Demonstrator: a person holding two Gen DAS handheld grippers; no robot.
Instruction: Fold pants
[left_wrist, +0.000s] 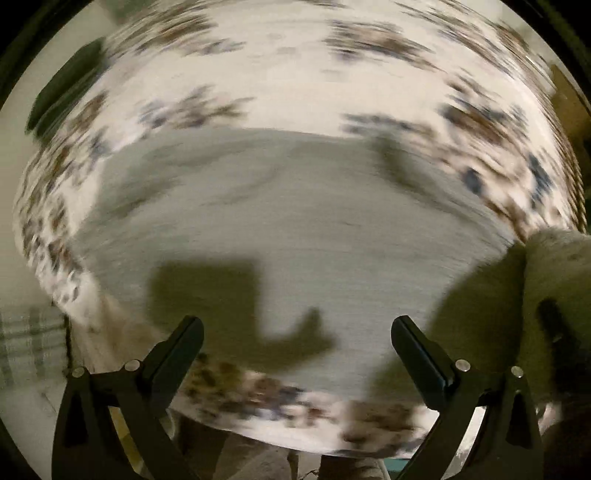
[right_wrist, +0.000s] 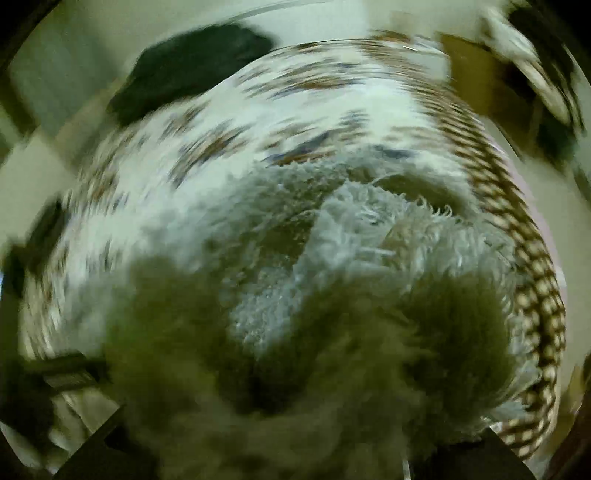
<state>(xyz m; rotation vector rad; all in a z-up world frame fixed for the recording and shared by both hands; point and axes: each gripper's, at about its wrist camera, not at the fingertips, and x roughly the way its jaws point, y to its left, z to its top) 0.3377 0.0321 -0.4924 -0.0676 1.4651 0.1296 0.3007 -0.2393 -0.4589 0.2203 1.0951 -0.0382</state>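
Both pictures are blurry. In the left wrist view, the left gripper (left_wrist: 297, 332) has its two black fingers (left_wrist: 184, 343) spread wide apart, with nothing between them. Off to the left of the fingers, at the far edge, there is a dark thing (left_wrist: 66, 92) that is too blurry to name. Under and ahead of the fingers lie the pants (left_wrist: 295, 229), a soft grey cloth spread flat on a white cloth with brown and blue flowers (left_wrist: 288, 74). The shadow (left_wrist: 229, 306) of the gripper falls on the pants just ahead of the fingers. To the right of the right finger, a fuzzy bunch of the pants (left_wrist: 554, 269) is lifted up off the flat part. In the right wrist view, a dark thing (right_wrist: 192, 62) sits far ahead and to the left, past the edge of the flowered cloth. Right in front of the camera the fluffy pants fill the middle and bottom of the picture, very close and bunched up. The pants hide the right gripper, so I cannot tell if its fingers are apart or together. To the right of the pants runs a brown and white checked edge (right_wrist: 528, 266) of the cloth.
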